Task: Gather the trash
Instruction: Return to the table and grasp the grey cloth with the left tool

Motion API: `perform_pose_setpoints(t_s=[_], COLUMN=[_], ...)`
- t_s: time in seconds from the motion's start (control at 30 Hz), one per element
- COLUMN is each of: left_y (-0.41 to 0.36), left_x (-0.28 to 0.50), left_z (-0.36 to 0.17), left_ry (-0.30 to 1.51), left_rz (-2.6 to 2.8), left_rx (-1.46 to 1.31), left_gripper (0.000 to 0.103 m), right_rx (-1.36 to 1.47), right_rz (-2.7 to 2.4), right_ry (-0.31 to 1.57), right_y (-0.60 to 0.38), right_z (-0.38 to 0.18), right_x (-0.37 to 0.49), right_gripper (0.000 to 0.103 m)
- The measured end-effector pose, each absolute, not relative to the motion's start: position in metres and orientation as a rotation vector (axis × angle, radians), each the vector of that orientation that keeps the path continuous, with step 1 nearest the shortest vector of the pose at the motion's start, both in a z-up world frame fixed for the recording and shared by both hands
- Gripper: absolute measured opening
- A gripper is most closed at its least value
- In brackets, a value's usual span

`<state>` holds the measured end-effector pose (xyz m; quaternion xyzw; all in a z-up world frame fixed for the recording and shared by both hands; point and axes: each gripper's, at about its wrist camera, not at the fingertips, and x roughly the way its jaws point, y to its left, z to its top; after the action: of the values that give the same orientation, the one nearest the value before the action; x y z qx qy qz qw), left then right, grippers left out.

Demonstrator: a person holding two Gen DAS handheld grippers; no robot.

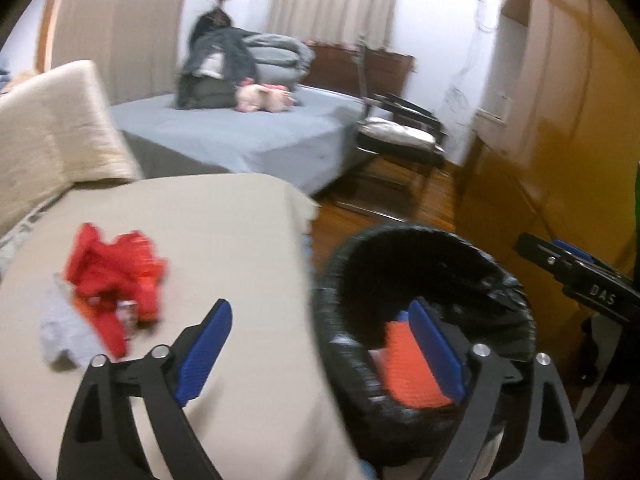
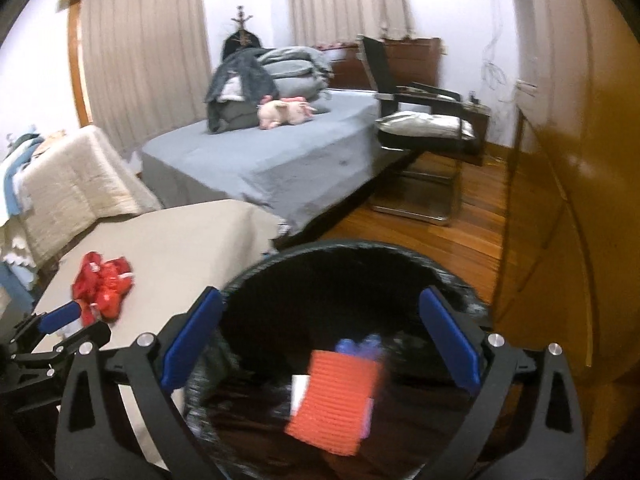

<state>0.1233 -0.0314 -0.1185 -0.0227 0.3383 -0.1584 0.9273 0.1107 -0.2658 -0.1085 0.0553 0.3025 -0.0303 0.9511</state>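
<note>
A round bin with a black liner (image 1: 400, 230) stands on the floor beside a beige bed (image 1: 224, 232). Inside it lies an orange ribbed packet (image 1: 408, 364). Crumpled red wrappers (image 1: 116, 276) and a grey scrap (image 1: 64, 332) lie on the beige sheet. My left gripper (image 1: 320, 304) is open and empty, straddling the bed's edge and the bin's rim. In the right wrist view my right gripper (image 2: 320, 296) is open and empty over the bin (image 2: 340, 246). Below it are the orange packet (image 2: 336, 400) and a blurred blue item (image 2: 360, 346). The red wrappers (image 2: 104, 284) lie to the left.
A grey-blue bed (image 2: 256, 160) behind holds folded clothes and a pink plush toy (image 2: 284, 114). A black chair with a cushion (image 2: 424, 124) stands on the wood floor (image 2: 440, 232). A yellow-brown wardrobe (image 2: 560, 200) runs along the right. A cream quilt (image 2: 76, 176) lies at left.
</note>
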Motion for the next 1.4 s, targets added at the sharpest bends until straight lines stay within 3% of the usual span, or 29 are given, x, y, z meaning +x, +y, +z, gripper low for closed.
perform_pose_setpoints(t_s=[0.57, 1.03, 1.17, 1.27, 1.4], left_y=[0.130, 0.173, 0.172, 0.171, 0.175], left_x=[0.129, 0.168, 0.174, 0.175, 0.170], left_z=[-0.139, -0.186, -0.197, -0.202, -0.201], left_ry=[0.699, 0.791, 0.823, 0.834, 0.827], left_rz=[0.089, 0.121, 0.097, 0.083, 0.083], left_rx=[-0.095, -0.137, -0.150, -0.154, -0.169], left_gripper=[0.090, 0.082, 0.069, 0.050, 0.034], right_rx=[-0.025, -0.067, -0.074, -0.076, -0.079], right_rz=[0.193, 0.252, 0.262, 0.265, 0.274], right_ry=[0.599, 0.680, 0.689, 0.696, 0.696], right_y=[-0.117, -0.052, -0.047, -0.044, -0.042], right_z=[-0.122, -0.165, -0.169, -0.171, -0.172], right_x=[0.165, 0.199, 0.204, 0.207, 0.207], right_gripper=[0.098, 0.098, 0.098, 0.098, 0.098])
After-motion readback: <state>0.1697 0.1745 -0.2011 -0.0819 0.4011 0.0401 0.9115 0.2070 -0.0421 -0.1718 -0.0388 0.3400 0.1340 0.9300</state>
